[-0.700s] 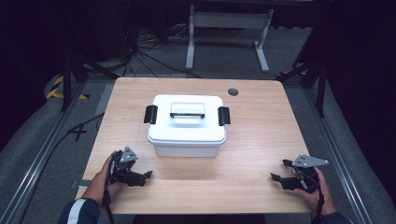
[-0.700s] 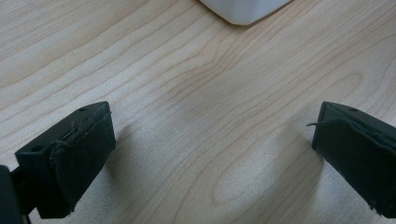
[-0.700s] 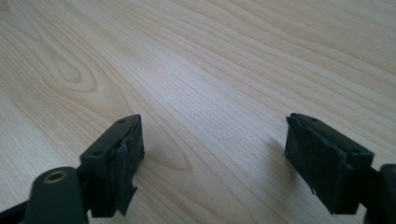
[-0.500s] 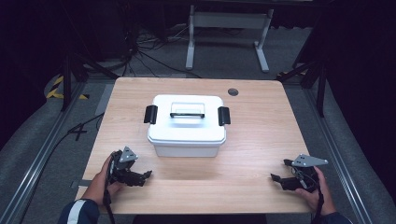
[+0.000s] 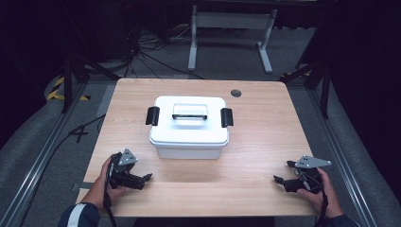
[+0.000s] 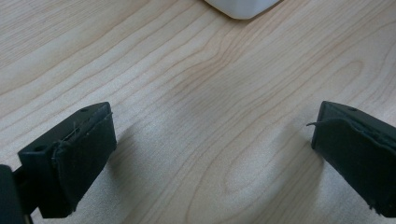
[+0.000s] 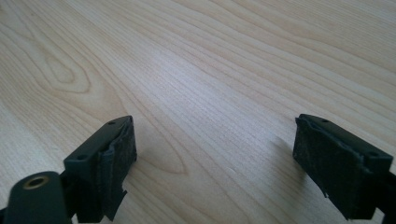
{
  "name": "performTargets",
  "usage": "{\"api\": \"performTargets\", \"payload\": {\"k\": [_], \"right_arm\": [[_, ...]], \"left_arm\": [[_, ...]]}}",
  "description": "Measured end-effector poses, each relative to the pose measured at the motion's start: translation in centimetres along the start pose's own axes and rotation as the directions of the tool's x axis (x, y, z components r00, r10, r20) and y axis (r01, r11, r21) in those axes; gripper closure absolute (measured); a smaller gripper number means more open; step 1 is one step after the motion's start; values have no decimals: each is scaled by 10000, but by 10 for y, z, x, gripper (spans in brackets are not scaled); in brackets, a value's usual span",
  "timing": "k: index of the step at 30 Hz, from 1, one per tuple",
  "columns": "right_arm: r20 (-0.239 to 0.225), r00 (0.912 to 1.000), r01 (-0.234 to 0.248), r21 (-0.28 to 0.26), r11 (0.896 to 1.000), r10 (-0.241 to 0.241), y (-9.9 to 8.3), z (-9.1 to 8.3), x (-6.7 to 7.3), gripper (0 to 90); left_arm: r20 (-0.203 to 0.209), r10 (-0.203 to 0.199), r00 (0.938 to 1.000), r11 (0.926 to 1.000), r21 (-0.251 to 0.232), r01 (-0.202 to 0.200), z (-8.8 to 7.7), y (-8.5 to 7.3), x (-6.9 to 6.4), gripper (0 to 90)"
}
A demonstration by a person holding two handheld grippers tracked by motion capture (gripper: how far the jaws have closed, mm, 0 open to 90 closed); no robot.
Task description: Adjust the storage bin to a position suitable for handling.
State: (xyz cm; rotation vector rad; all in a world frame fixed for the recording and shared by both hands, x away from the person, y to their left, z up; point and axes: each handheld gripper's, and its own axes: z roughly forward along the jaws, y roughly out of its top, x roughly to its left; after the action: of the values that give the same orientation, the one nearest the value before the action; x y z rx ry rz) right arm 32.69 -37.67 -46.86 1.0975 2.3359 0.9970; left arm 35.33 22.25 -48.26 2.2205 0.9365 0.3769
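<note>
A white lidded box (image 5: 189, 126) is seen at the centre of the wooden table (image 5: 265, 142), with a black latch at 9 o'clock (image 5: 152, 115) and another at 3 o'clock (image 5: 227, 117) on its lid, and a recessed handle (image 5: 189, 110) on top. A dark round grommet (image 5: 236, 93) is set in the tabletop toward 1 o'clock from the box.

The left gripper (image 5: 142, 179) is held low over the table at about 7 o'clock from the box, well apart from it. The left hand (image 5: 106, 182) is wrapped around its body from the outer side, the forearm entering from the bottom edge, and the jaws are pointed toward 3 o'clock. In the left gripper view the left gripper (image 6: 212, 154) is shown with jaws spread wide, nothing between them but bare wood; a white corner of the box (image 6: 243, 7) is seen at 12 o'clock.

The right gripper (image 5: 282, 181) is held at about 5 o'clock from the box, near the table's front edge, its jaws pointed toward 9 o'clock. The right hand (image 5: 321, 189) is closed around its rear. In the right gripper view the right gripper (image 7: 212, 161) is likewise shown spread apart over bare wood grain, empty.
</note>
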Motion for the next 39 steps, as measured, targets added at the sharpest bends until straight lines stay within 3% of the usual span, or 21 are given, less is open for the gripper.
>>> {"api": "performTargets", "payload": {"k": [3,5,15,18,20,26,30,32,39], "right_arm": [[336,9985,-421,-40,9991,422,2,2,-3,151],[440,9983,-383,-30,9993,384,2,2,-4,149],[-198,9997,122,196,9997,-118,3,0,-9,160],[-477,9987,164,285,9995,-150,6,-3,-14,290],[-560,9984,102,291,9995,-85,10,-4,-17,261],[-439,9970,649,273,9975,-637,33,-12,-18,282],[-342,9905,1344,287,9905,-1334,57,-19,-14,295],[-378,9889,1449,246,9891,-1439,62,-21,-13,299],[-199,9676,2518,-21,9678,-2518,100,-26,-3,353]], "left_arm": [[278,250,9993,9996,99,-253,-3,-2,3,4],[422,208,9989,9997,114,-213,-3,-3,4,3],[410,178,9990,9998,107,-182,-3,-3,4,3],[422,209,9989,9997,114,-214,-3,-3,4,4],[413,184,9990,9998,112,-189,-3,-3,4,4],[384,145,9992,9998,102,-149,-3,-3,3,3],[379,134,9992,9999,98,-138,-3,-3,3,4],[379,133,9992,9999,99,-137,-3,-3,3,3],[377,135,9992,9999,99,-139,-3,-3,3,3]]}}
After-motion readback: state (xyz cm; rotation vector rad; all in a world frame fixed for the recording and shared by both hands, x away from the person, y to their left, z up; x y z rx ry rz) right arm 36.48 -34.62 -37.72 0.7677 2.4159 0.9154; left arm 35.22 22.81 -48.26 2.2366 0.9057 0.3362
